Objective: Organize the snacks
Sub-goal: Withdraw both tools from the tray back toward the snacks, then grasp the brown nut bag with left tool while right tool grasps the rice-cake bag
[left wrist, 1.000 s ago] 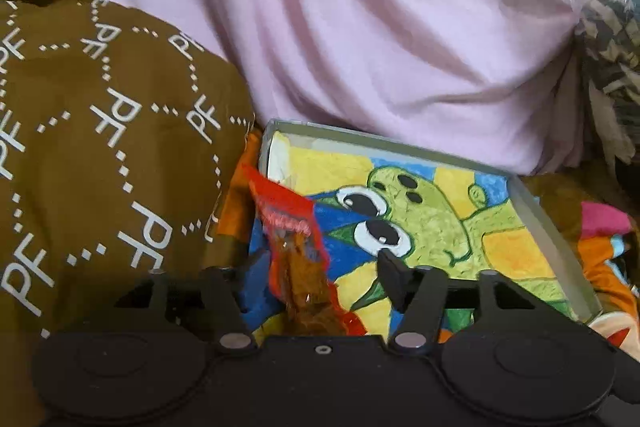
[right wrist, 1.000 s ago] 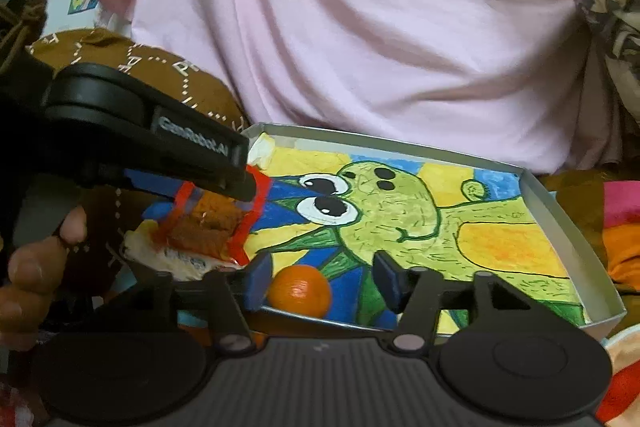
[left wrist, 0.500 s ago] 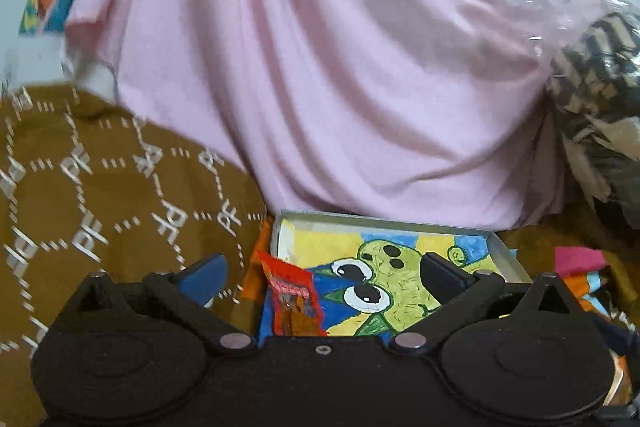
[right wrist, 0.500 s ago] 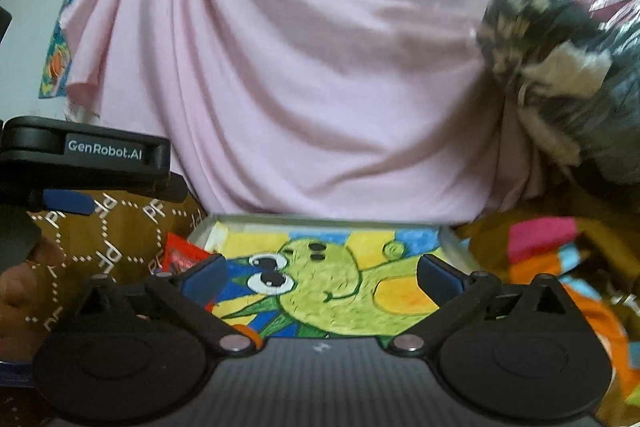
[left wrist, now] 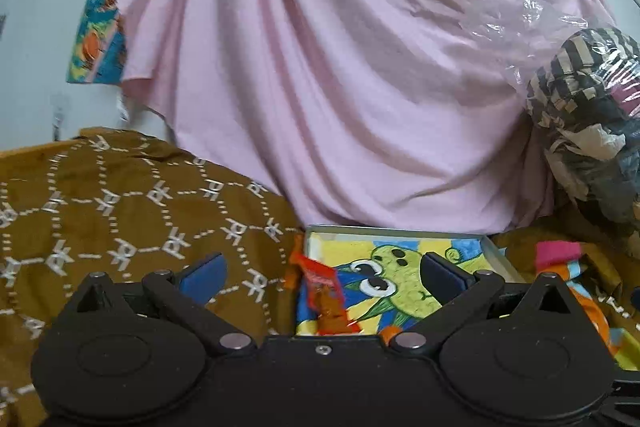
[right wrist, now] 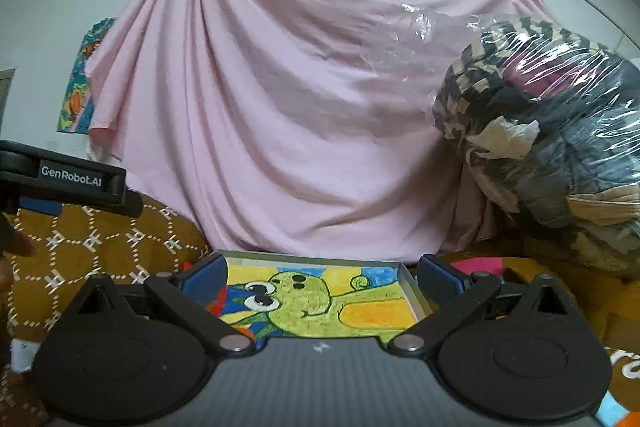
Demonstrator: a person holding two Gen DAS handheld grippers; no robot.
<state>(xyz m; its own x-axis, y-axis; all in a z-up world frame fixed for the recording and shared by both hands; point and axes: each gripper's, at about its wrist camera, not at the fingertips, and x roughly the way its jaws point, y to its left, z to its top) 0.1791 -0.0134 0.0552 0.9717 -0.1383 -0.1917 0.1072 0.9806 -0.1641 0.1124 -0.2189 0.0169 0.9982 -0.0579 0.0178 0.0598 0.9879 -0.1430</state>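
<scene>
A shallow tray [left wrist: 392, 229] with a green frog drawing on its floor lies on the bedding. A red-orange snack packet [left wrist: 324, 291] rests in its left part, and a sliver of an orange fruit [left wrist: 390, 331] shows at the near edge. My left gripper [left wrist: 322, 273] hangs back from the tray and a little above it, open wide and empty. In the right wrist view the tray [right wrist: 412, 291] sits beyond my right gripper [right wrist: 320, 275], also open wide with nothing between its fingers. Only a red corner of the packet [right wrist: 219, 301] shows there.
A brown patterned cloth [left wrist: 120, 219] is heaped left of the tray. A pink sheet [left wrist: 340, 87] hangs behind it. A plastic-wrapped bundle of clothes [right wrist: 540, 131] sits at the right, above bright fabric [left wrist: 560, 255]. The left gripper's black housing [right wrist: 72, 179] crosses the right view's left edge.
Both grippers have opened wide and drawn back and up from the tray. The left one let go of the packet, the right one of the orange; both now lie in the tray.
</scene>
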